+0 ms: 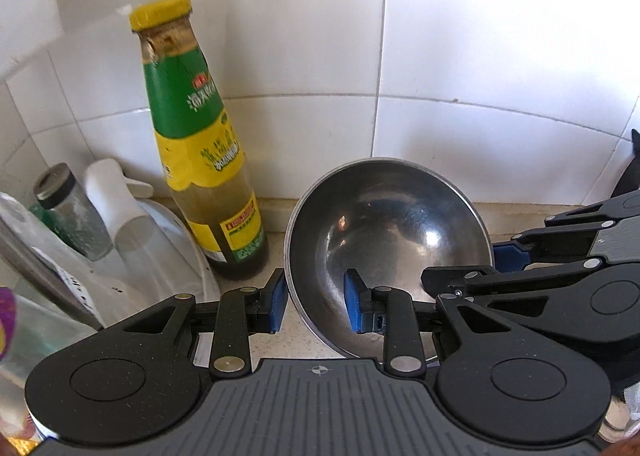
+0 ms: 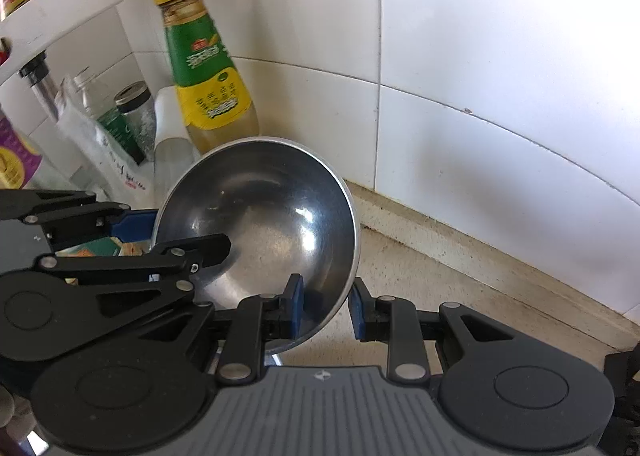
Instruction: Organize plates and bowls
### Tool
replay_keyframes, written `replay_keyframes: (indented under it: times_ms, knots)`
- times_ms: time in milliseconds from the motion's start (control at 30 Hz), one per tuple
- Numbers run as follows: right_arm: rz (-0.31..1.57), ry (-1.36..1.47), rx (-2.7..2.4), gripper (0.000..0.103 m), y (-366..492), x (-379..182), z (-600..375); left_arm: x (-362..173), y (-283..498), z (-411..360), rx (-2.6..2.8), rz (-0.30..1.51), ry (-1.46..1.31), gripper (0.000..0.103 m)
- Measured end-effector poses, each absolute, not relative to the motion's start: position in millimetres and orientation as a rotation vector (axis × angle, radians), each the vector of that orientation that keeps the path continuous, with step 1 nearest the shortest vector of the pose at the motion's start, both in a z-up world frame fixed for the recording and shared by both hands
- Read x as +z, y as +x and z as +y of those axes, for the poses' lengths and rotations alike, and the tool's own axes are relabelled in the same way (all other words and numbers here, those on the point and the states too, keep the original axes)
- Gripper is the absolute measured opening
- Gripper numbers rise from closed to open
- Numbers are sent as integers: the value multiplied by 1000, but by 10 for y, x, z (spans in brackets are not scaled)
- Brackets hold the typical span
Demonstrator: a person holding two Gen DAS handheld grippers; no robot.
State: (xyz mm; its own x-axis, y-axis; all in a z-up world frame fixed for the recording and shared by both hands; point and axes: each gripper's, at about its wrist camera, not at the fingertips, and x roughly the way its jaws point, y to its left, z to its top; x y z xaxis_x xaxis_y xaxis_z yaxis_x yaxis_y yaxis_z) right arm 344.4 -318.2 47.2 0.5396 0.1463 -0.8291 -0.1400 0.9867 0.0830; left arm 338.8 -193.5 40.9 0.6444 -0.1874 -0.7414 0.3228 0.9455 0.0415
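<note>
A shiny steel bowl (image 1: 388, 232) is tilted up on the counter, its hollow facing me. My left gripper (image 1: 316, 304) straddles the bowl's left rim, one blue pad outside and one inside, with a small gap showing. My right gripper (image 2: 326, 310) straddles the right rim of the same bowl (image 2: 264, 212) the same way. Each gripper also shows in the other's view: the right one (image 1: 496, 264) at the bowl's right rim, the left one (image 2: 176, 236) at its left rim. No plates are in view.
A tall sauce bottle (image 1: 196, 144) with a yellow cap stands just left of the bowl against the white tiled wall (image 1: 480, 56). Jars, a white container (image 1: 120, 212) and a white shelf (image 2: 60, 4) crowd the left. The beige counter (image 2: 460, 288) stretches right.
</note>
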Motion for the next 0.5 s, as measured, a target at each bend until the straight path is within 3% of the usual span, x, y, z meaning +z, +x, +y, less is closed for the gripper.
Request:
replay_keyframes:
  times_ms: [500]
  knots:
    - [1033, 11, 180, 30, 3004, 544, -3024, 535, 2910, -1821, -320, 823, 195, 38]
